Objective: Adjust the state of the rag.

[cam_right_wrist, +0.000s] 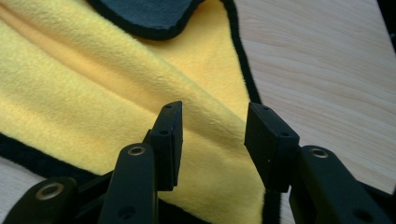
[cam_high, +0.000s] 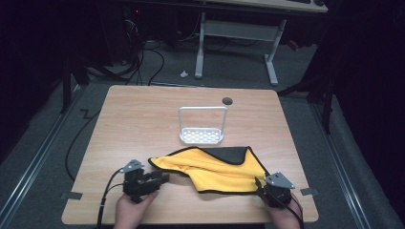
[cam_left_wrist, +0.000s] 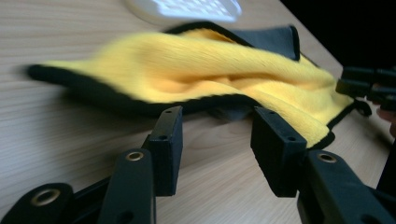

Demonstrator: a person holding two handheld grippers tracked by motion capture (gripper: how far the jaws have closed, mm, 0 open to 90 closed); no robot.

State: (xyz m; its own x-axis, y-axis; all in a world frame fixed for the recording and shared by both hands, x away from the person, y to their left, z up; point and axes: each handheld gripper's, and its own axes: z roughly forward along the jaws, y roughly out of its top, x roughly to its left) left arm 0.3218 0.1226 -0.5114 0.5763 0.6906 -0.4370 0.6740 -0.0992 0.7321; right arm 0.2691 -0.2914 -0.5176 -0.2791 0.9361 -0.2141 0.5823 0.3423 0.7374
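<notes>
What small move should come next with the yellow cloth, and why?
Probably ease the right hand-held gripper down and close on the cloth corner beneath it: both grippers stand open, the left hand-held gripper just short of the cloth's black hem, and the cloth lies loosely folded, ungripped.

Fleecy matt yellow cloth with dark edging is seen by both matt black plastic claws, on smooth pale wood-grain table.

In my left tool's view the cloth is smeared by motion, and the white rack behind it is cut by the top edge. My right tool's view crops the cloth on three sides.
</notes>
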